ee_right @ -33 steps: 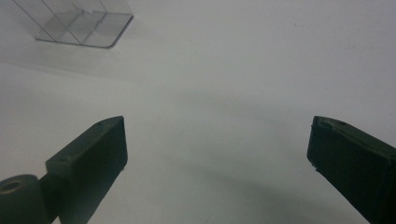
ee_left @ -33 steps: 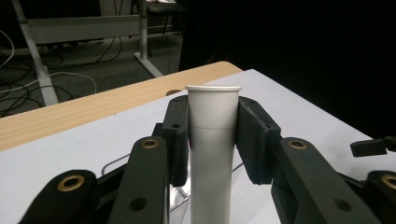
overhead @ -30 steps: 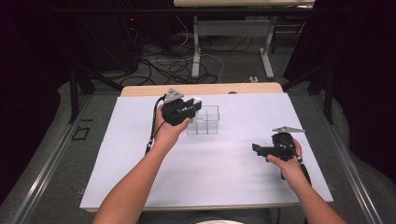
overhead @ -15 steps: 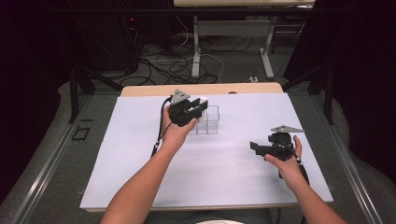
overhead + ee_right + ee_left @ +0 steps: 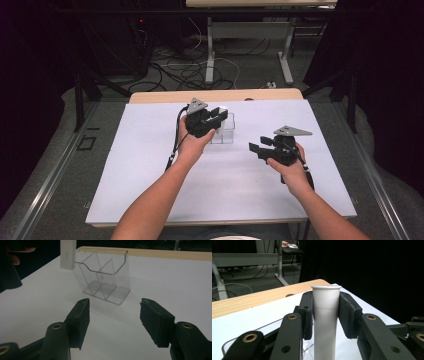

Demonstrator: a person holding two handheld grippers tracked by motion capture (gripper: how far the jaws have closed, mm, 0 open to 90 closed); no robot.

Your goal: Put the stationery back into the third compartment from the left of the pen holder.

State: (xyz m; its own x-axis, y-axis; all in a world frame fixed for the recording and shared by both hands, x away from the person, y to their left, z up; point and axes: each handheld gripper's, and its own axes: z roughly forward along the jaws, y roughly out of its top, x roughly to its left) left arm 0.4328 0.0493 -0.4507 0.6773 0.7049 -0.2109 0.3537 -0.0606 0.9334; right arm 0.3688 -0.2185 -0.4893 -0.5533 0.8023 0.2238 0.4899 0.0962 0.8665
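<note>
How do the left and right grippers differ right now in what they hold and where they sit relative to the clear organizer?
The left gripper is shut on a white tube held upright; the right gripper holds nothing, though its jaws have just been closing. The left gripper hangs at the clear organizer, with the tube beside its near wall; the right gripper sits apart from it, over bare white table cover. Both have black jaws and a grey three-cornered plate.

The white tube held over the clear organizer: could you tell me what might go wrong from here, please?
1. The left gripper clamps the white tube near its top; its long lower end could catch a wall of the clear organizer on the way down.
2. The organizer stands free on the white table, so a knock might slide or tip it.
3. The right gripper, jaws just closing on nothing, is too far off to steady it.
</note>
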